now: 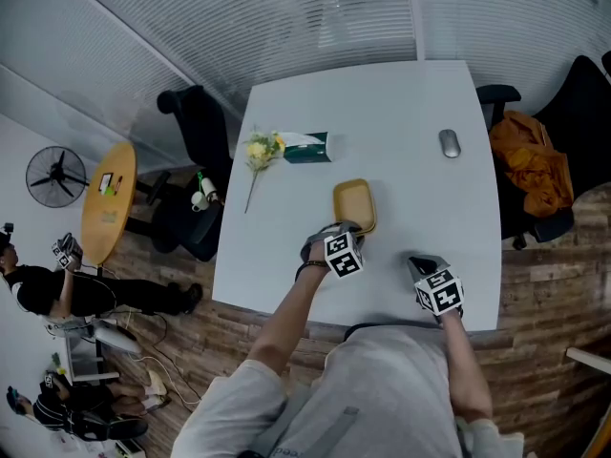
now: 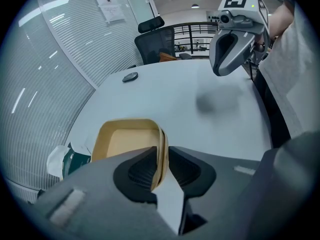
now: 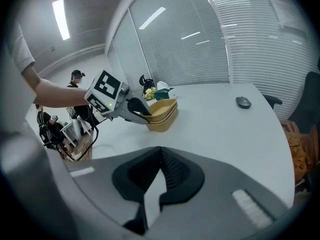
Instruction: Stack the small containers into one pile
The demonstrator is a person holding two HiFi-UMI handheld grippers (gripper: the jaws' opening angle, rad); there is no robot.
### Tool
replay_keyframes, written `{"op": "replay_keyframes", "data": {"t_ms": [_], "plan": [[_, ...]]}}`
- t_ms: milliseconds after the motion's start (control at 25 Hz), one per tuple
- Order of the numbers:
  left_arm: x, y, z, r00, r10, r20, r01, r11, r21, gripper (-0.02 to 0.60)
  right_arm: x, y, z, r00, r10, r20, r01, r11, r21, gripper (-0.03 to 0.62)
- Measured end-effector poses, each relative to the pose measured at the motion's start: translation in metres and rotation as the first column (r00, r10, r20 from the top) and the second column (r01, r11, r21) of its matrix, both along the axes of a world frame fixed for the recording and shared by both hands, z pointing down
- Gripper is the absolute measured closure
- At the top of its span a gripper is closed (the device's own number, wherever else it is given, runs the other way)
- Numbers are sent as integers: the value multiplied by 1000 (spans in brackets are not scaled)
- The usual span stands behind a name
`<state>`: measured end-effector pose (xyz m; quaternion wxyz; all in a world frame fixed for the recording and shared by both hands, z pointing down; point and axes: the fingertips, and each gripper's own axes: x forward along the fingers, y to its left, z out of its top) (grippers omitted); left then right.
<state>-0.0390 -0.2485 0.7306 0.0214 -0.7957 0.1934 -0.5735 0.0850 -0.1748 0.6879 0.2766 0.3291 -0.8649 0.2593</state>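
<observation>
Left hand-held gripper [image 2: 162,158] clamped on side wall of tan small containers [image 1: 353,204], two nested in one pile, mid-bench [image 1: 401,103]. Right hand-held gripper [image 3: 159,173] has jaws pressed together with nothing between them, over bench's near edge, apart from pile. Mouse [image 1: 450,143], yellow flower [image 1: 261,150] and green packet [image 1: 308,148] lie farther back.

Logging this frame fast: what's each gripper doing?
Left gripper: shut on the wall of the nested tan containers.
Right gripper: shut, empty.
</observation>
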Motion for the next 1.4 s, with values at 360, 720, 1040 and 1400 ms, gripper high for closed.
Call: {"op": "replay_keyframes", "data": {"t_ms": [360, 720, 1040, 1400], "plan": [[1, 2, 5, 1000, -22, -22, 23, 1000, 3, 488, 1, 2, -1, 1000, 4, 0, -4, 1000, 1, 594], [-1, 11, -19, 965, -183, -190, 185, 983, -6, 488, -13, -3, -6, 1000, 12, 25, -13, 1000, 23, 594], [-28, 35, -25, 874, -349, -338, 343, 936, -81, 488, -37, 3, -8, 998, 40, 41, -42, 998, 38, 594], [-66, 61, -56, 722, -484, -495, 485, 864, -137, 488, -51, -4, -31, 951, 278, 139, -284, 958, 32, 594]]}}
